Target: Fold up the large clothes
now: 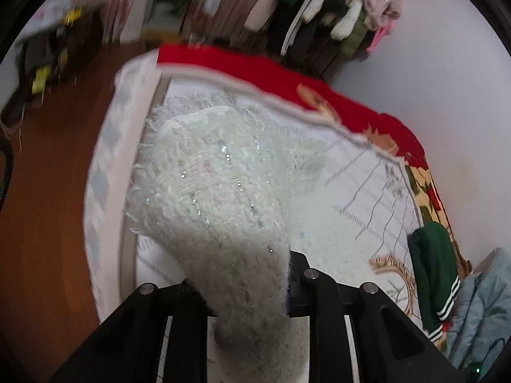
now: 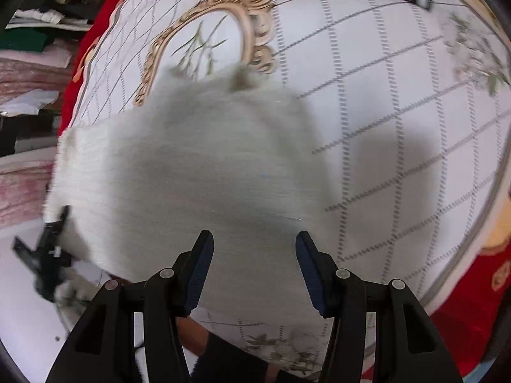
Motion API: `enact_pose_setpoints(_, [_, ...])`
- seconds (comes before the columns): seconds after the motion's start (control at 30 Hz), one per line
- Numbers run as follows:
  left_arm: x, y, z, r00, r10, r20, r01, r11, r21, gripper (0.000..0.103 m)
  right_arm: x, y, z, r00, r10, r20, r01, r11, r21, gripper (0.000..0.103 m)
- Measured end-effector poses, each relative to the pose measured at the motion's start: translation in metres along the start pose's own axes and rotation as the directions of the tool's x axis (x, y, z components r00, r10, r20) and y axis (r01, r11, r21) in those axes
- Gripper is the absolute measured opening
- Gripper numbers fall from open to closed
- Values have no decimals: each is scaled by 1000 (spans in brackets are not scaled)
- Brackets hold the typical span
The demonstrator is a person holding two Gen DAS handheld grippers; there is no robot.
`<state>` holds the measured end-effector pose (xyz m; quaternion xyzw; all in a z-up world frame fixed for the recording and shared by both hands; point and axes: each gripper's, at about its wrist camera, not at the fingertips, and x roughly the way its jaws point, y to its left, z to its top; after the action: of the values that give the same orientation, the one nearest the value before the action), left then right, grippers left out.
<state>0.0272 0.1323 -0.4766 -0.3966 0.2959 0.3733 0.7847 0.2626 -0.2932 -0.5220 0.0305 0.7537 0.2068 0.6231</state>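
A white fuzzy sweater (image 1: pixel 210 191) with small sequins lies on a bed with a white checked quilt (image 1: pixel 357 172). My left gripper (image 1: pixel 246 274) is shut on a bunched part of the sweater, which rises between its fingers and hides the tips. In the right wrist view the sweater (image 2: pixel 191 172) is spread on the quilt (image 2: pixel 399 121), blurred by motion. My right gripper (image 2: pixel 254 255) is open and empty just above the sweater's near edge. The left gripper (image 2: pixel 48 249) shows at the sweater's left edge.
The quilt has a red flowered border (image 1: pixel 242 60) and a gold oval motif (image 2: pixel 223 25). A dark green garment with white stripes (image 1: pixel 431 271) and a pale blue jacket (image 1: pixel 479 312) lie at the bed's right. Hanging clothes (image 1: pixel 345 9) fill the back. Brown floor (image 1: pixel 48 191) lies left.
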Motion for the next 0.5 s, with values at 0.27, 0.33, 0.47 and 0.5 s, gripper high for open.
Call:
enact_pose_setpoints(0.27, [-47,-68,-7,994,-59,93,13,902,431,17,81,-26,-22,979,165,-120,-153,983,106,56])
enact_pose_setpoints(0.33, [-60,-95,-26,991,-117,71,59,833,550,17,94,-29,-24,981,169,-94,-158,981,116,57])
enact_pose_setpoints(0.47, [-79,-143,-89,969,-242,-54,197,619,760,17,99,-35,-25,977,201,-75,-192,975,112,57])
enact_pose_setpoints(0.5, [-80,-154,-106,961,-262,-91,229,564,793,17,97,-41,-28,975,209,-77,-200,973,114,57])
